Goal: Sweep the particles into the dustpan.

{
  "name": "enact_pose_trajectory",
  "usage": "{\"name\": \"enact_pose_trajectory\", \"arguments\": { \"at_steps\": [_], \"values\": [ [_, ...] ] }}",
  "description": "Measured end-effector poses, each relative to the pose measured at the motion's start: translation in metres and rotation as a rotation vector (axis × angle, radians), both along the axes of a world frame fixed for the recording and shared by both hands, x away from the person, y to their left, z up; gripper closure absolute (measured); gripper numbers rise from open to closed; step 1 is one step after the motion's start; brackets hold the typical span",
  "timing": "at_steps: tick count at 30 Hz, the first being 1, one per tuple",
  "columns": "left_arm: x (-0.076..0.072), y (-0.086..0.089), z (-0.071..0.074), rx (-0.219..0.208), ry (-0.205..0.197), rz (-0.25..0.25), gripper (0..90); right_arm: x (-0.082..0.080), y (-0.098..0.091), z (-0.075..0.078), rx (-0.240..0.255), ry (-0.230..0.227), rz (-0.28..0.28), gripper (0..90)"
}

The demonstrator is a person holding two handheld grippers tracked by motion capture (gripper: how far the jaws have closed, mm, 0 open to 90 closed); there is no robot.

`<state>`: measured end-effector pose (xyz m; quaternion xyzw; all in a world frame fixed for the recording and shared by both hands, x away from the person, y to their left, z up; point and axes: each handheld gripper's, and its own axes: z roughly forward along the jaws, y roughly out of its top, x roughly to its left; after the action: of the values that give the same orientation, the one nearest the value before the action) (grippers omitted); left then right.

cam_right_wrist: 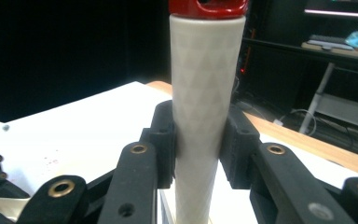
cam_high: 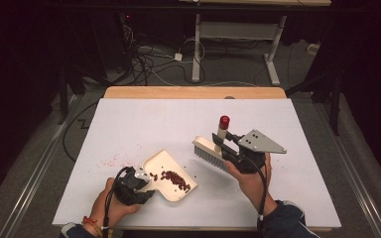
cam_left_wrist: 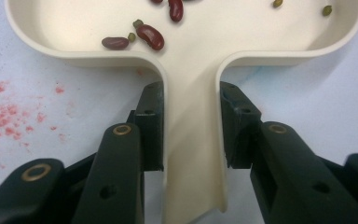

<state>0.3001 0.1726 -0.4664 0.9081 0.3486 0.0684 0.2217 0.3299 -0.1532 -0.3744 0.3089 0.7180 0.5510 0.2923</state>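
The fingers (cam_left_wrist: 151,126) of my left gripper (cam_left_wrist: 192,123) are closed on the handle of the dustpan (cam_left_wrist: 193,70), one pad pressing on each side of it. In this left gripper view the cream dustpan lies on the white table (cam_left_wrist: 307,93), its tray opening away from me. I see a few red beans (cam_left_wrist: 150,36) in the tray near the back wall, and some small greenish ones beside them. On the table to the left of the jaws there is a patch of red crumbs (cam_left_wrist: 4,116).

In the right gripper view, my right gripper (cam_right_wrist: 198,140) grips the pale handle of the brush (cam_right_wrist: 200,93), which stands upright between the two pads and has a red cap on top. Behind it I see the white table and its wooden edge.

In the high view, my left gripper (cam_high: 138,184) is at the near left of the table (cam_high: 129,119) and holds the dustpan (cam_high: 171,176), with a heap of beans (cam_high: 174,179) in it. My right gripper (cam_high: 232,148) is to the right of it and holds the brush (cam_high: 209,148) above the table, bristles turned toward the dustpan but apart from it. Red crumbs (cam_high: 111,161) lie on the table just left of the dustpan.
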Motion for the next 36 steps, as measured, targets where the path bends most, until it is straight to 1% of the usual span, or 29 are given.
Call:
{"name": "enact_pose_trajectory", "arguments": {
  "at_steps": [3,4,5,6,7,9,10,11,12,13,14,15,16,17,18,20,22,23,24,27,28,30,33,36],
  "values": [
    [-0.001,0.000,-0.001,-0.004,-0.001,0.001,64.2,0.001,-0.005,-0.001,-0.012,0.004,-0.004,70.5],
    [-0.001,0.001,-0.001,-0.005,-0.002,0.002,64.1,0.002,-0.006,-0.002,-0.013,0.014,-0.003,70.5],
    [-0.001,0.001,-0.001,-0.005,-0.002,0.002,64.2,0.002,-0.008,-0.002,-0.018,0.025,0.002,70.6],
    [-0.001,0.001,-0.002,-0.006,-0.003,0.003,64.2,0.003,-0.011,-0.001,-0.029,0.034,0.020,70.5],
    [-0.001,0.000,-0.002,-0.006,-0.004,0.004,64.2,0.003,-0.011,-0.001,-0.029,0.034,0.020,70.5],
    [-0.002,0.001,-0.002,-0.006,-0.004,0.004,64.2,0.002,-0.012,0.001,-0.063,0.031,0.030,70.5],
    [-0.002,0.001,-0.002,-0.006,-0.003,0.004,64.2,-0.002,-0.013,0.001,-0.076,0.040,0.051,70.5],
    [-0.002,0.001,-0.002,-0.007,-0.003,0.004,64.2,-0.002,-0.013,0.001,-0.076,0.040,0.051,70.5],
    [-0.002,0.001,-0.002,-0.008,-0.003,0.005,64.2,-0.006,-0.016,0.000,-0.065,0.062,0.075,70.5],
    [-0.002,0.001,-0.002,-0.011,-0.003,0.005,64.2,-0.006,-0.016,0.000,-0.065,0.062,0.075,70.5],
    [-0.001,0.001,-0.002,-0.014,0.000,0.007,64.1,-0.008,-0.017,0.000,-0.061,0.069,0.090,70.5],
    [-0.001,0.001,-0.002,-0.015,0.001,0.009,64.2,-0.013,-0.016,-0.002,-0.069,0.079,0.105,70.5],
    [-0.001,0.001,-0.002,-0.013,0.000,0.009,64.1,-0.013,-0.016,-0.002,-0.069,0.079,0.105,70.5],
    [-0.001,0.001,-0.002,-0.011,0.000,0.010,64.1,-0.018,-0.012,-0.005,-0.087,0.091,0.130,70.5],
    [-0.002,0.000,-0.002,-0.010,0.000,0.011,64.1,-0.018,-0.012,-0.005,-0.087,0.091,0.130,70.5],
    [-0.002,0.000,-0.002,-0.004,-0.003,0.009,64.2,-0.022,-0.007,-0.007,-0.089,0.099,0.150,70.5],
    [-0.002,-0.001,-0.001,0.000,-0.007,0.008,64.1,-0.024,-0.001,-0.008,-0.098,0.097,0.164,70.6],
    [-0.002,-0.001,-0.002,0.001,-0.007,0.006,64.1,-0.026,0.002,-0.009,-0.090,0.103,0.177,70.5],
    [-0.001,-0.001,-0.002,0.001,-0.008,0.005,64.1,-0.026,0.002,-0.009,-0.090,0.103,0.177,70.5],
    [-0.001,0.000,-0.002,0.003,-0.008,0.002,64.2,-0.029,0.009,-0.010,-0.079,0.105,0.201,70.5],
    [-0.001,0.000,-0.002,0.003,-0.008,0.002,64.2,-0.029,0.009,-0.010,-0.079,0.105,0.201,70.5],
    [-0.001,-0.001,-0.002,0.004,-0.009,0.002,64.1,-0.031,0.011,-0.009,-0.066,0.107,0.219,70.6],
    [-0.001,-0.001,-0.002,0.005,-0.008,0.001,64.2,-0.034,0.009,-0.003,-0.045,0.091,0.233,70.5],
    [-0.001,-0.001,-0.002,0.004,-0.008,0.001,64.1,-0.035,0.004,0.004,-0.039,0.063,0.220,70.5]
  ]
}}
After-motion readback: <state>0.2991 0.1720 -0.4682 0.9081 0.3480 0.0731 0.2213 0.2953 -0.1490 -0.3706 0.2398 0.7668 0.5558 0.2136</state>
